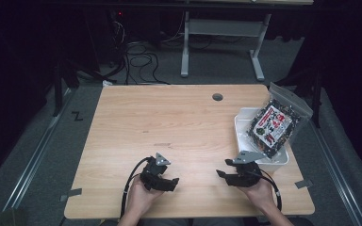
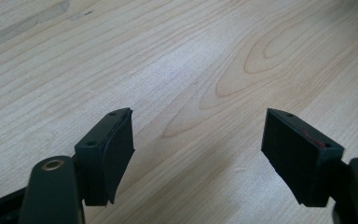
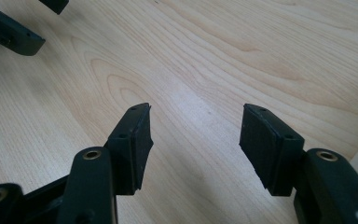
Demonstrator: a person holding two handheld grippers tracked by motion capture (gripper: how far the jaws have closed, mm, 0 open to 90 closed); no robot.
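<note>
Two hand-held grippers rest low over a light wooden table (image 1: 169,122) near its front edge. My left gripper (image 1: 172,182) points right in the high view; its own view has it (image 2: 198,140) open, bare wood between the jaws. My right gripper (image 1: 222,172) points left, facing the other one. In the right gripper view it (image 3: 195,133) stands open with nothing between its pads, and the tip of the left gripper (image 3: 11,32) peeks in at the top left. A dark printed snack bag (image 1: 277,123) leans in a white tray (image 1: 278,160) at the table's right.
A round cable hole (image 1: 217,97) sits near the table's far edge. Grey tape pieces (image 1: 70,194) mark the front corners. Beyond the table stand a white desk frame (image 1: 221,42) and loose cables (image 1: 141,61) on the floor.
</note>
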